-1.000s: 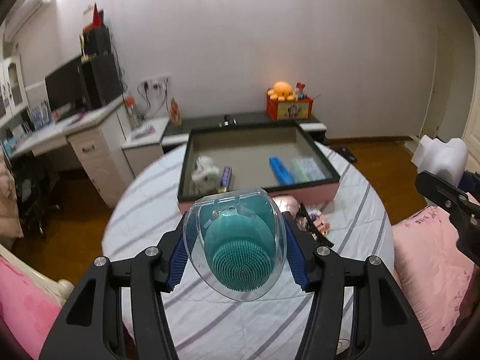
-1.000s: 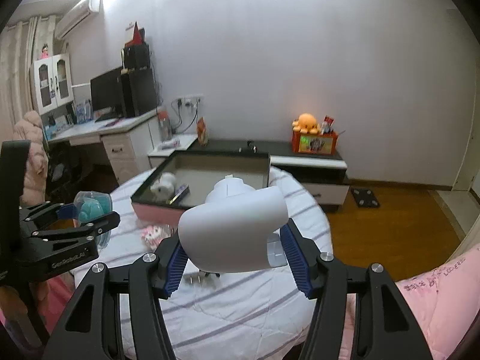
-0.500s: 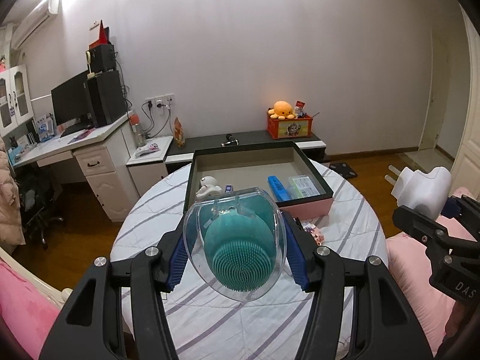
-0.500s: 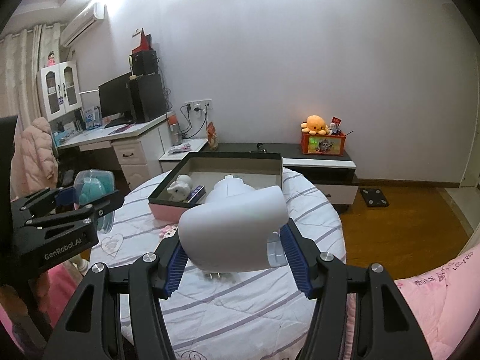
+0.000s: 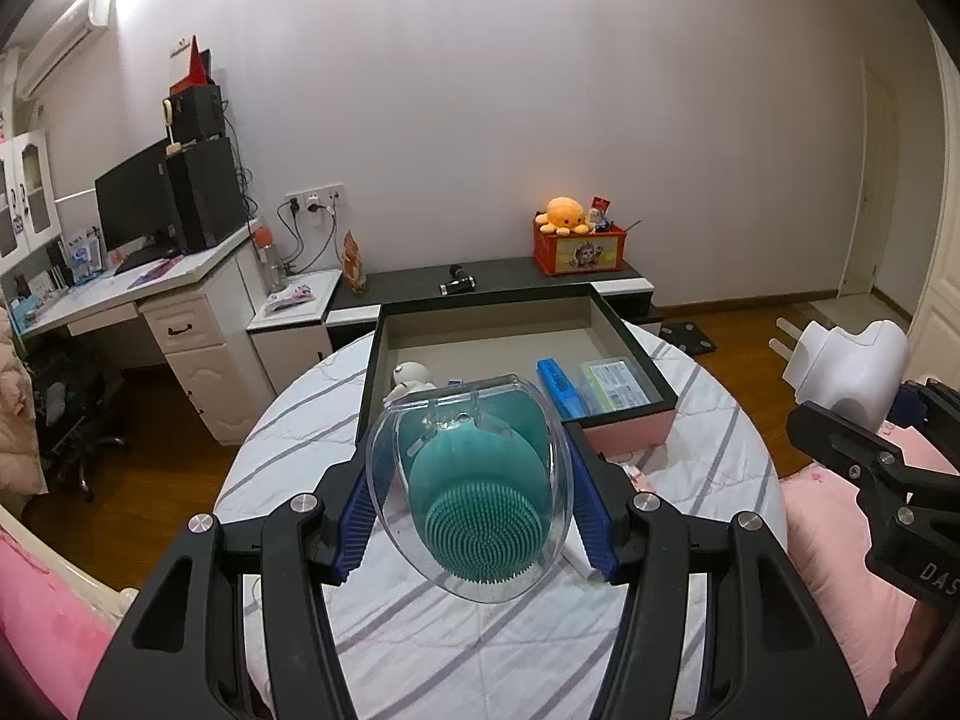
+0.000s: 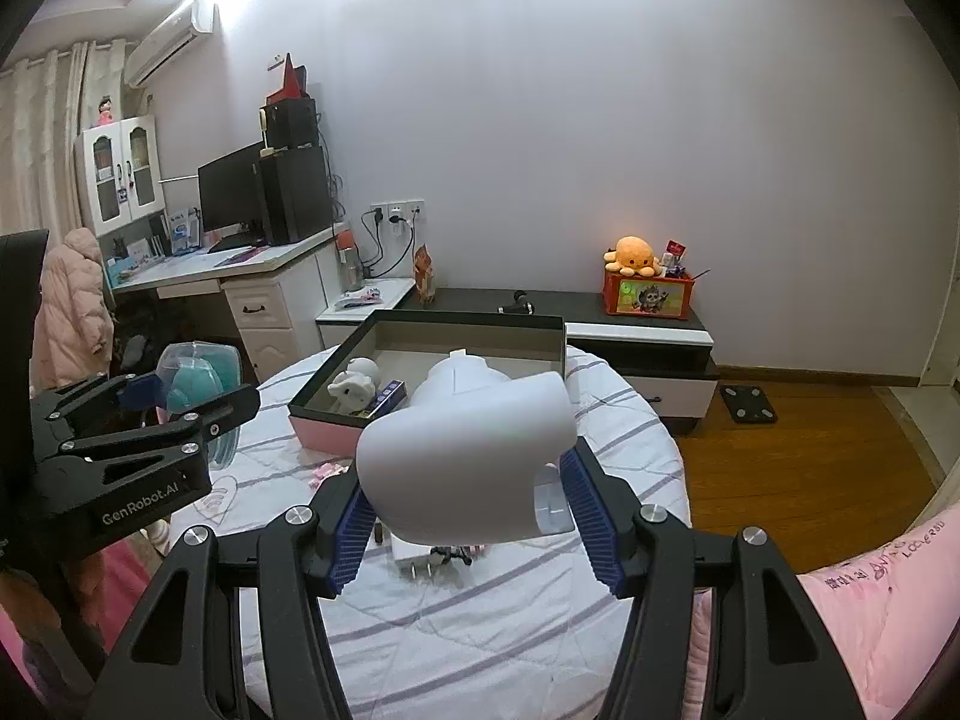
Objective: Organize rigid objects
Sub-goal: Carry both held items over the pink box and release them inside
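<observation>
The left gripper is clamping a clear-cased teal brush between its fingers. The right gripper is gripping a white plug-in device between its fingers, above the striped tabletop.

Open tray: middle and rear floor free; white figurine at left, blue box and clear case at right. Desk near edge: striped cloth free.

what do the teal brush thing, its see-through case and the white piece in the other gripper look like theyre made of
Teal brush: probably silicone, matte, with rows of fine soft-looking nubs.
See-through case: clear hard plastic, glossy, with highlights along its rim.
White piece: likely moulded plastic, smooth satin white; the left wrist view shows plug prongs at one end. None of this is certain from looks alone.
</observation>
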`<act>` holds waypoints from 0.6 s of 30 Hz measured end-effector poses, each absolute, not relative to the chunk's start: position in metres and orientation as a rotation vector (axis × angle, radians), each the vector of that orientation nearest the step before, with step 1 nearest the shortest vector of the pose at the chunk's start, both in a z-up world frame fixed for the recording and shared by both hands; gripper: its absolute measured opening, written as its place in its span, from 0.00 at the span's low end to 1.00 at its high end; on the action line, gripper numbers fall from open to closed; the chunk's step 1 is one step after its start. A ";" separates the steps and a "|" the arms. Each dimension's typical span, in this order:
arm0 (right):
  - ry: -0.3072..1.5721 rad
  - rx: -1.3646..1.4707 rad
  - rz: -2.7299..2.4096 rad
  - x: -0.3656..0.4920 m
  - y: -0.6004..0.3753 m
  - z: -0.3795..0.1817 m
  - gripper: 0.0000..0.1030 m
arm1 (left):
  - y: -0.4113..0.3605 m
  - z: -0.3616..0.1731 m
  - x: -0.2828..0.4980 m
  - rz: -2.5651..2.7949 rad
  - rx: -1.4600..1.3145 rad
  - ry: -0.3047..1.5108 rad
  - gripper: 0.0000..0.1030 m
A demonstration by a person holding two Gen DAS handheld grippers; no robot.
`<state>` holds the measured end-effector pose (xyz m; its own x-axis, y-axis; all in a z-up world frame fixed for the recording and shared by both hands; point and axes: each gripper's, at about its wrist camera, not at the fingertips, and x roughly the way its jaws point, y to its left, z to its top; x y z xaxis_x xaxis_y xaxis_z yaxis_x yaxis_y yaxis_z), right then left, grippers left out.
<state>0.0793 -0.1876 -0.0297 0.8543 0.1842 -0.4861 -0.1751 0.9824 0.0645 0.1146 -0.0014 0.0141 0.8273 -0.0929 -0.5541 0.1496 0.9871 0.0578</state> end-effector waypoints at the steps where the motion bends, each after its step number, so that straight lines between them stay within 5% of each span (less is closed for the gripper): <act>1: 0.515 0.020 0.192 0.084 -0.188 -0.030 0.59 | -0.001 0.014 0.119 -0.130 0.101 0.585 0.56; 18: 0.651 0.011 0.229 0.237 -0.177 -0.057 0.59 | -0.009 -0.023 0.281 -0.141 0.131 0.742 0.56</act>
